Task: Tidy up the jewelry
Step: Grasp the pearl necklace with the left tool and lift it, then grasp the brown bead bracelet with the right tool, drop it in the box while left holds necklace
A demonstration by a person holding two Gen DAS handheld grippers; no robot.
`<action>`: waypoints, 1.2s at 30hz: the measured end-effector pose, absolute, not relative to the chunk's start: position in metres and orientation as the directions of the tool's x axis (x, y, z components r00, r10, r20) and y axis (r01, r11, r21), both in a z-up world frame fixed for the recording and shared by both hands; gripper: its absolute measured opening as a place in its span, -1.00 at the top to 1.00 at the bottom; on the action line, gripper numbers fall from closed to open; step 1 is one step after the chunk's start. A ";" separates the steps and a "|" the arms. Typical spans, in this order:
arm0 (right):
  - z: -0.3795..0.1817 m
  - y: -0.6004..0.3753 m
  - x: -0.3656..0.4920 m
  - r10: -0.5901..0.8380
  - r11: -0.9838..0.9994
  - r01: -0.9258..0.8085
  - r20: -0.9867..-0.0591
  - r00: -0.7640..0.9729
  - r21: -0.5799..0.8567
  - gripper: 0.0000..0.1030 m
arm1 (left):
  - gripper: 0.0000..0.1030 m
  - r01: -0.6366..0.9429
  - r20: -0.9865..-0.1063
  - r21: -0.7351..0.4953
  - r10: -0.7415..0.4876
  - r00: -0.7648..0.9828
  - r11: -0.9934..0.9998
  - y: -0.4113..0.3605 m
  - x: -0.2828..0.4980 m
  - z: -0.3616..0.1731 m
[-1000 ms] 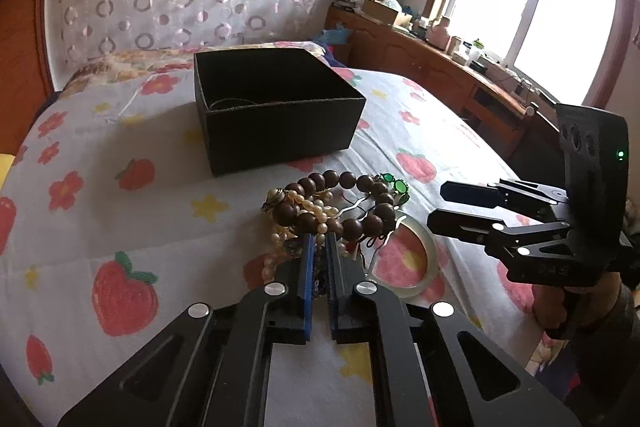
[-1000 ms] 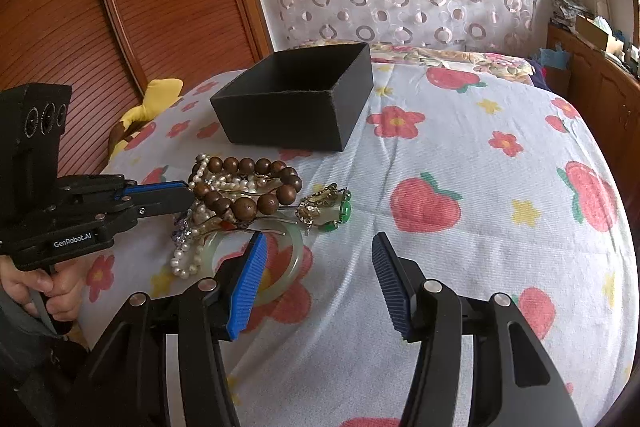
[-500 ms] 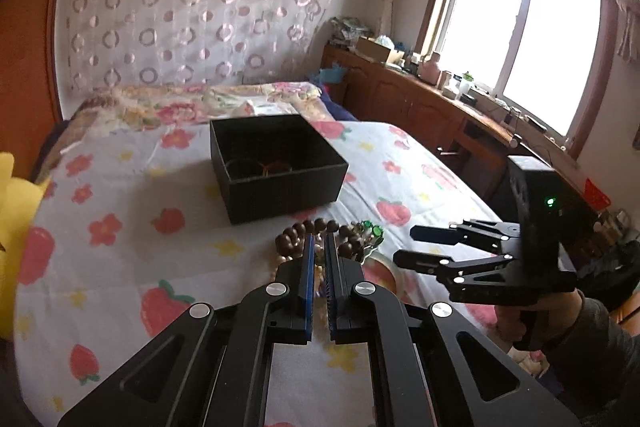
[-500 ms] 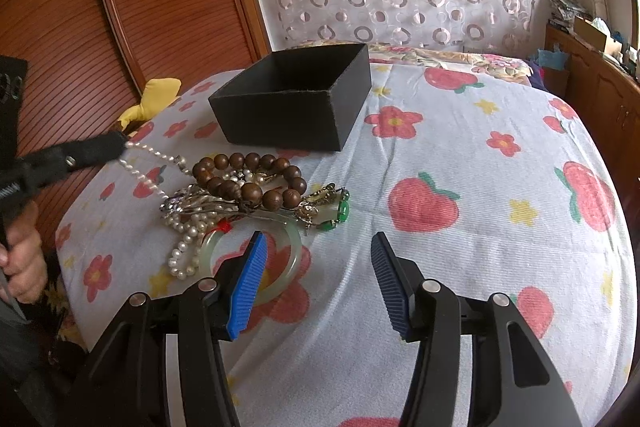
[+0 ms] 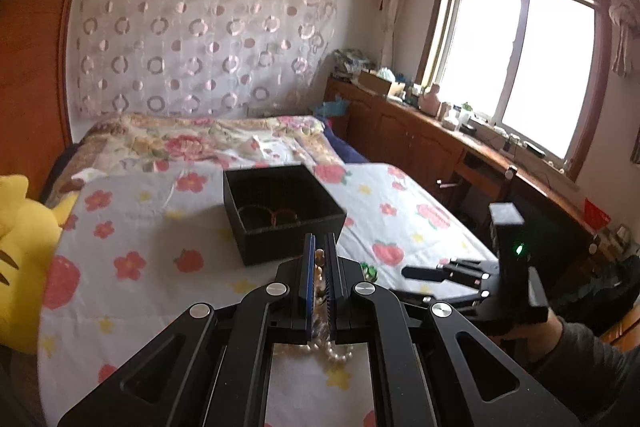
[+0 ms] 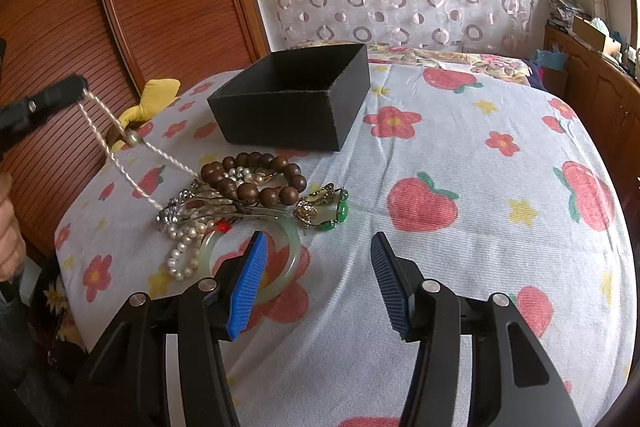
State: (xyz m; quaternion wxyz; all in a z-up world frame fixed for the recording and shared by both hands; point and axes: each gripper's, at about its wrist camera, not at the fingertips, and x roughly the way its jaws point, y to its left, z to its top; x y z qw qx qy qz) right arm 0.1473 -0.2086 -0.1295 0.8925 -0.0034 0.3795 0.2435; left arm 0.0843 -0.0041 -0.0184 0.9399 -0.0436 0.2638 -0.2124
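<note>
A black open box [image 6: 296, 99] stands on the bed; in the left wrist view the box [image 5: 280, 211] holds bracelets. In front of it lies a jewelry pile: brown wooden beads [image 6: 256, 179], a jade bangle [image 6: 288, 247], a green-stone piece [image 6: 334, 211]. My left gripper [image 5: 319, 247] is shut on a pearl necklace [image 6: 120, 147] and holds it high at the left [image 6: 76, 85]; the strand stretches taut down to the pile. My right gripper [image 6: 316, 275] is open, low over the bed, just right of the bangle.
A yellow plush toy [image 5: 20, 251] lies at the bed's left side. A wooden headboard [image 6: 120, 7] is behind it. A wooden counter with clutter [image 5: 460, 131] runs under the window at the right.
My left gripper has risen up and back from the pile with the pearl necklace, pulling the strand taut. The right gripper has stayed put, open.
</note>
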 end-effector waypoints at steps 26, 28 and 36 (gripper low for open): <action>-0.099 -0.177 0.148 0.447 0.843 -0.531 -0.660 0.604 0.085 0.07 | 0.93 0.304 -0.353 -0.159 -0.342 0.871 0.939 0.046 0.059 0.044; -0.096 -0.163 0.157 0.462 0.819 -0.569 -0.678 0.572 0.078 0.08 | 0.93 0.301 -0.358 -0.160 -0.340 0.870 0.940 0.048 0.060 0.042; -0.116 -0.120 0.191 0.451 0.766 -0.638 -0.776 0.442 0.082 0.19 | 0.93 0.289 -0.388 -0.167 -0.333 0.860 0.942 0.055 0.063 0.026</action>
